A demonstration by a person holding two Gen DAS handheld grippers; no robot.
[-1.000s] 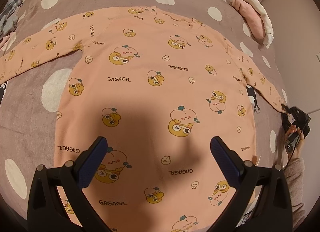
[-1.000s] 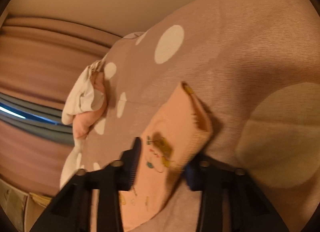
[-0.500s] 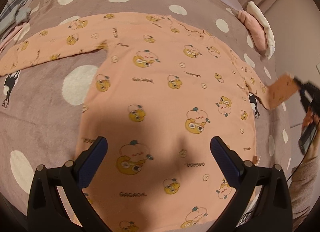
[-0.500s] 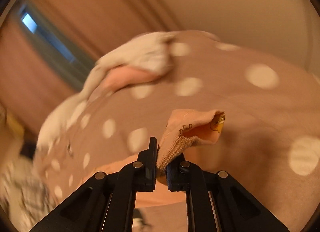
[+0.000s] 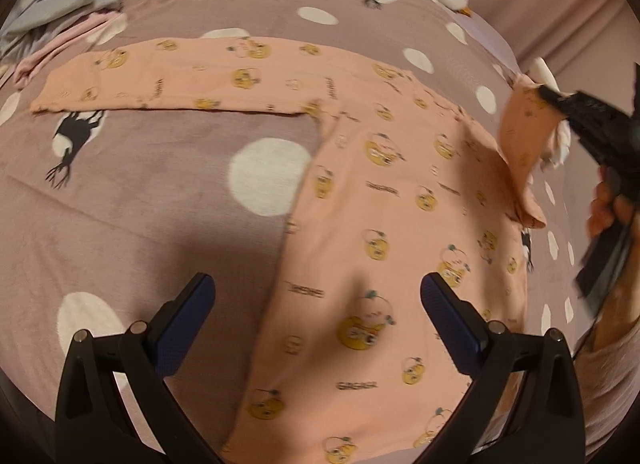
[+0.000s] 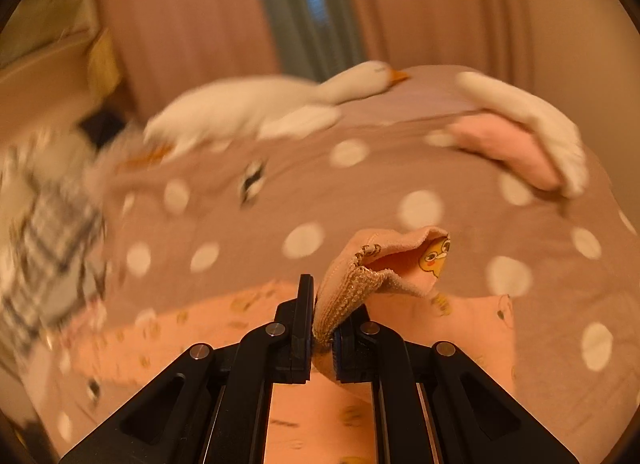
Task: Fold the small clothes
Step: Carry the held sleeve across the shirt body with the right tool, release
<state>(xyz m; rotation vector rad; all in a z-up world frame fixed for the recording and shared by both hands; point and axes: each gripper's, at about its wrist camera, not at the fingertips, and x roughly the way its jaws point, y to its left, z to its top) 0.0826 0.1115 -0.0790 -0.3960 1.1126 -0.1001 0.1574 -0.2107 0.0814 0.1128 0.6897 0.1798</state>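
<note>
Mauve polka-dot bedding (image 5: 168,223) carried the peach cartoon-print top (image 5: 384,248), laid flat. Its one cuff (image 6: 352,288) was pinched in the closed right claw (image 6: 322,328), lifted above the body. Below, the left claw (image 5: 316,300) hovered wide open, empty, over the hem.

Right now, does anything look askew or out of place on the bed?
Nothing odd. The peach top lies flat; its one raised sleeve cuff is simply pinched in the right gripper.
</note>
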